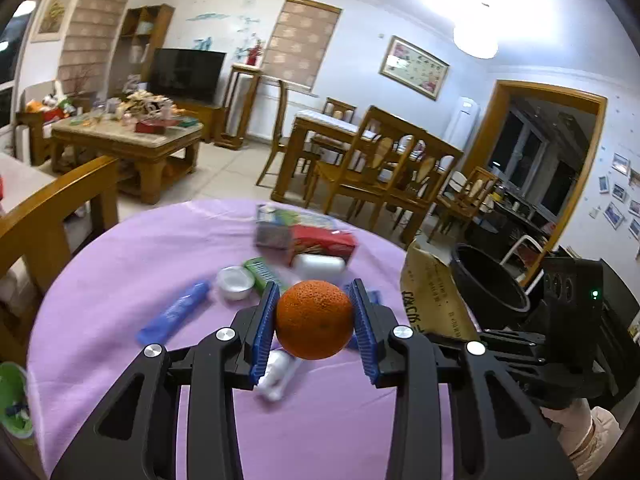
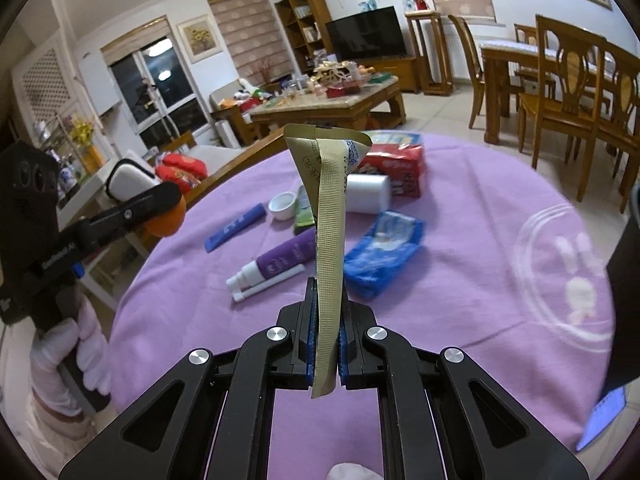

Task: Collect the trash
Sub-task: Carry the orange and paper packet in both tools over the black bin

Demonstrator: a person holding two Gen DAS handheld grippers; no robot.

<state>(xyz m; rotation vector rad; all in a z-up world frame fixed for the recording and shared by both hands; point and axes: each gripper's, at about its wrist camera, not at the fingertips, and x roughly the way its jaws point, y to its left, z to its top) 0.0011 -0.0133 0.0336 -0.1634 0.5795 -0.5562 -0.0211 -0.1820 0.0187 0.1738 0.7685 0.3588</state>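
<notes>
My left gripper (image 1: 314, 320) is shut on an orange (image 1: 314, 319) and holds it above the purple tablecloth (image 1: 120, 280). From the right wrist view, the left gripper (image 2: 168, 210) and the orange (image 2: 170, 220) hang at the table's left edge. My right gripper (image 2: 327, 320) is shut on a tan empty wrapper (image 2: 329, 216), held upright above the cloth (image 2: 460, 280). In the left wrist view the wrapper (image 1: 434, 300) stands at the right, next to a black bin (image 1: 488, 284).
On the cloth lie a blue tube (image 2: 236, 228), a white cup (image 2: 283, 205), a green box (image 2: 304, 212), a purple tube (image 2: 276, 262), a blue packet (image 2: 384, 252), a white jar (image 2: 367, 194) and a red box (image 2: 396, 168). Wooden chairs (image 1: 56, 216) stand around.
</notes>
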